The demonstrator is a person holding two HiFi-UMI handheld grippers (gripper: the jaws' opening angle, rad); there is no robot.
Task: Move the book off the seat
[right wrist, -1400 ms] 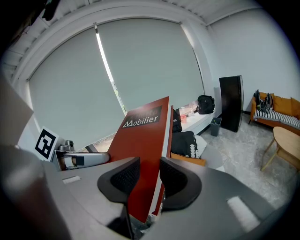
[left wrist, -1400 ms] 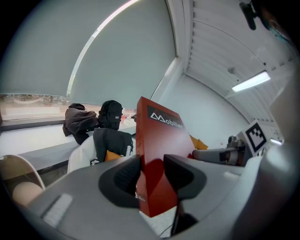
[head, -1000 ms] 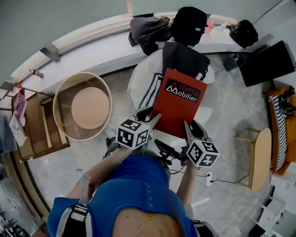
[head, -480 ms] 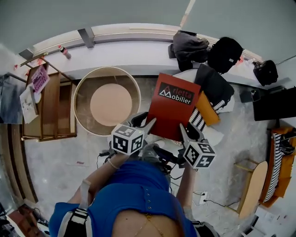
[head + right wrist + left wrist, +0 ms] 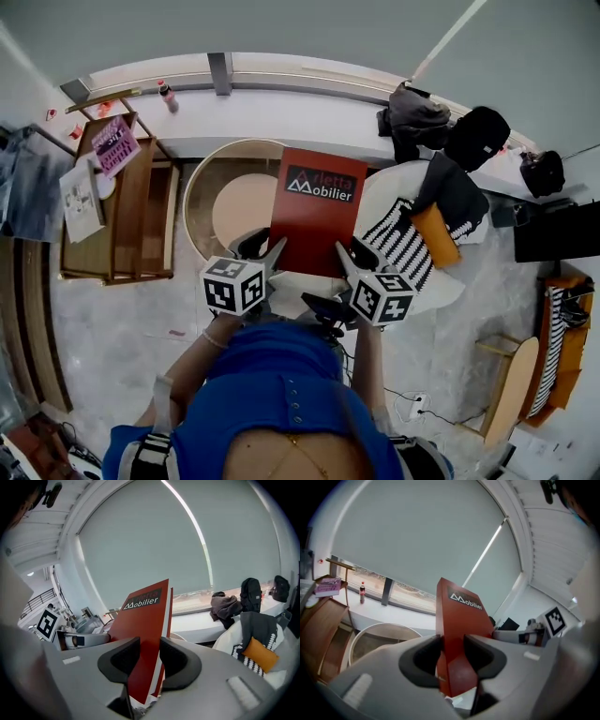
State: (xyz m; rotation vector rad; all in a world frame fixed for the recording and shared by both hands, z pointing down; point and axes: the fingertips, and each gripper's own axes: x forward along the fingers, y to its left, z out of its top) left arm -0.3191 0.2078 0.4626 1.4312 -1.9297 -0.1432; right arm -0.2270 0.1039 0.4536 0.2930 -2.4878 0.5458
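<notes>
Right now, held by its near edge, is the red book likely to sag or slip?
Probably stiff: the red book looks flat though gripped only at that edge by the left hand-held gripper and right hand-held gripper. Smooth cover, so it might slip.

Left claw (image 5: 267, 248), right claw (image 5: 352, 253), both clamped

We seem to be in a lounge or furniture showroom: a white armchair (image 5: 386, 192) with cushions (image 5: 405, 248) at right, a round wooden table (image 5: 246, 208), a magazine rack (image 5: 141, 220) at left, a long far window ledge (image 5: 281, 105) (blinds (image 5: 154, 541) drawn), and a pale stone floor (image 5: 122, 328).
</notes>
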